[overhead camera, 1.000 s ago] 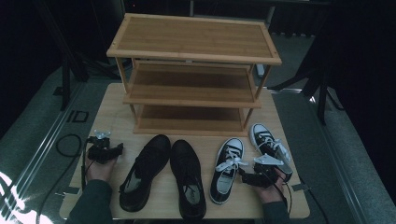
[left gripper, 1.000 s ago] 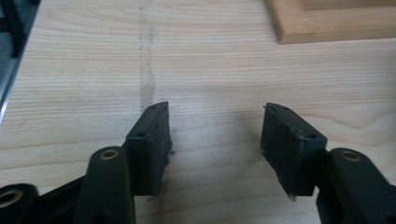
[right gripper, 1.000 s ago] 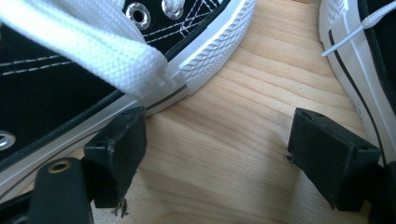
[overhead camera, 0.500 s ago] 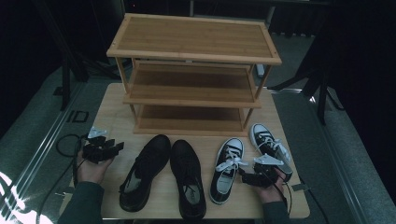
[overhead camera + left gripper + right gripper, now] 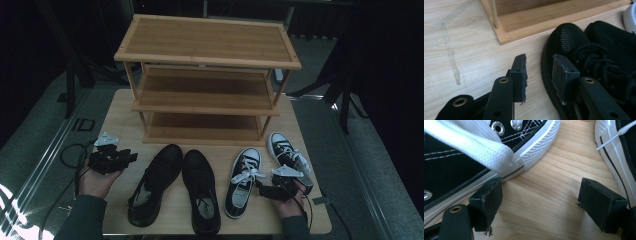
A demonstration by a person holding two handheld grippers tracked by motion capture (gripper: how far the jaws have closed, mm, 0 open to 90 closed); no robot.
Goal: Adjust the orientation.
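Left claw hangs just left of the black mesh shoe, its jaws half-spread and just now narrowing with only bare desk between the pads, nothing gripped. Seen from the left gripper view, one pad stands over the rim of the sole while the other is clear of the shoe. Right claw rests wide open on the desk between the two canvas sneakers, the left sneaker beside one pad and the right sneaker beside the other. If the jaws go on narrowing, they may be too narrow to span the mesh shoe's side, and pinching soft mesh alone could let it sag and slip short of the shelf rack. Loose white laces could also snag the right claw.
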